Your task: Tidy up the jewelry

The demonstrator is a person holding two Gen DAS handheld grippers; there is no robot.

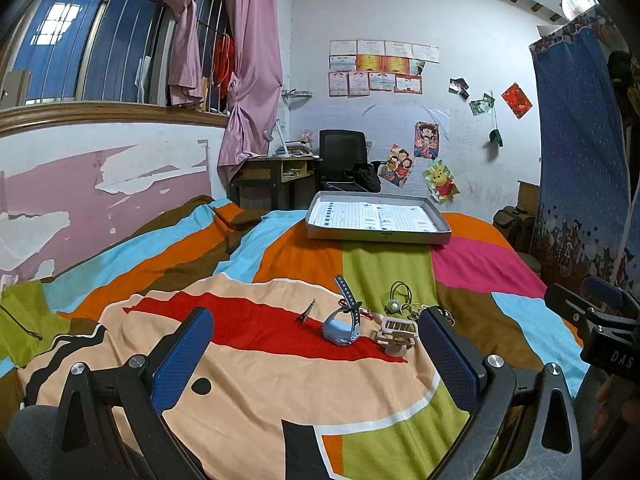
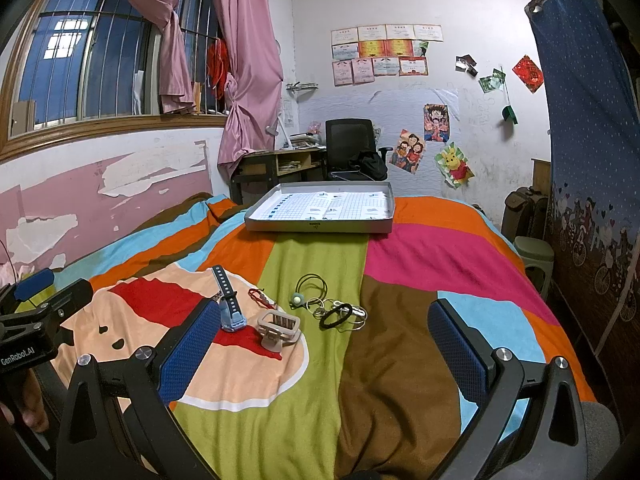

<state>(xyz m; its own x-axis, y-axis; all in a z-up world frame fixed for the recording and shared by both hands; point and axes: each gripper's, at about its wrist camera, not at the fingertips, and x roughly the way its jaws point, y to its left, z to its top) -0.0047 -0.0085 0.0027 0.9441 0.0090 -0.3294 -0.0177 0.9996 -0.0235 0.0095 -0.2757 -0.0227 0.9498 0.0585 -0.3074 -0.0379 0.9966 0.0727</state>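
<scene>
In the left wrist view the right finger point(image 1: 448, 356) of the left hand-held gripper point(image 1: 316, 352) hides the rings and black hair tie lying just right of the beige hair claw point(image 1: 396, 334); print on the tray point(image 1: 380, 236) lining is too small to read, in both views

Few texts can be read. In the right wrist view, the black body of the left gripper point(image 2: 316, 332) at the left edge carries white lettering reading "GenRobot.AI". In the left wrist view, the black body of the right gripper point(image 1: 320, 344) at the right edge shows white letters "DAS" (the last letter runs into the frame edge, so the word may be cut off). The certificates point(image 2: 384, 50) on the far wall, the red paper square point(image 2: 529, 73) and the printed sheet in the grey tray point(image 2: 320, 225) bear print too small to read.
</scene>
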